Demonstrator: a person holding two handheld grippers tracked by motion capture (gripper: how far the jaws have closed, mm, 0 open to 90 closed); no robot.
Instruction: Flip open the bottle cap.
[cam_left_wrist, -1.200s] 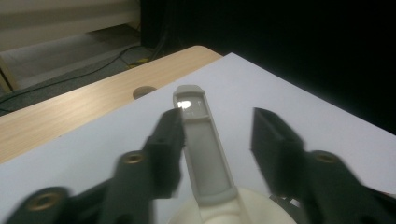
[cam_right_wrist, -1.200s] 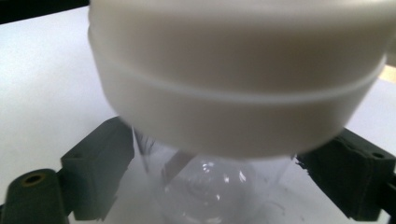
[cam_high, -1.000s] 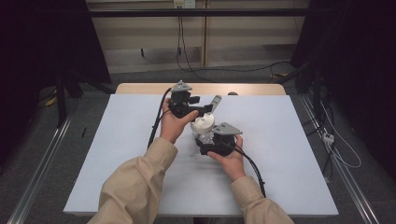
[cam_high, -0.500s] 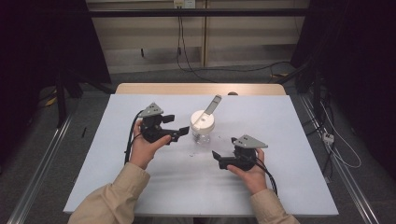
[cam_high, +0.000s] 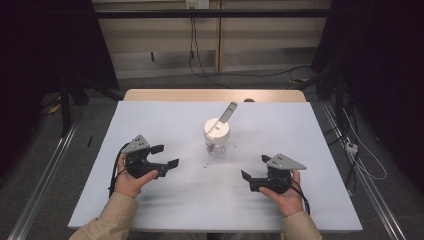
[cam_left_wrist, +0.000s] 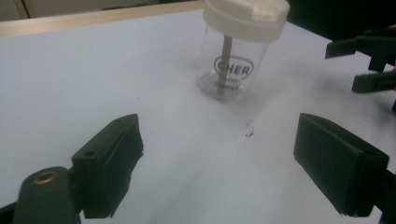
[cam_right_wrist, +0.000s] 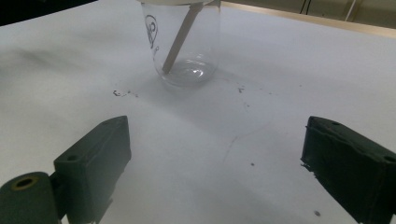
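Table (cam_high: 150, 125): both grippers wide, empty.

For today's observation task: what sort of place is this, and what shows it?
Probably a lab or recording studio: black curtains flank a white table, cables trail across the floor, and a person holds two grippers beside a lidded jar.

You have one clear jar (cam_high: 217, 142) with one cream lid (cam_high: 217, 129) and one flat stick (cam_high: 228, 111) through it, on one white table (cam_high: 310, 150). You hold two grippers: left gripper (cam_high: 165, 156), right gripper (cam_high: 253, 167).
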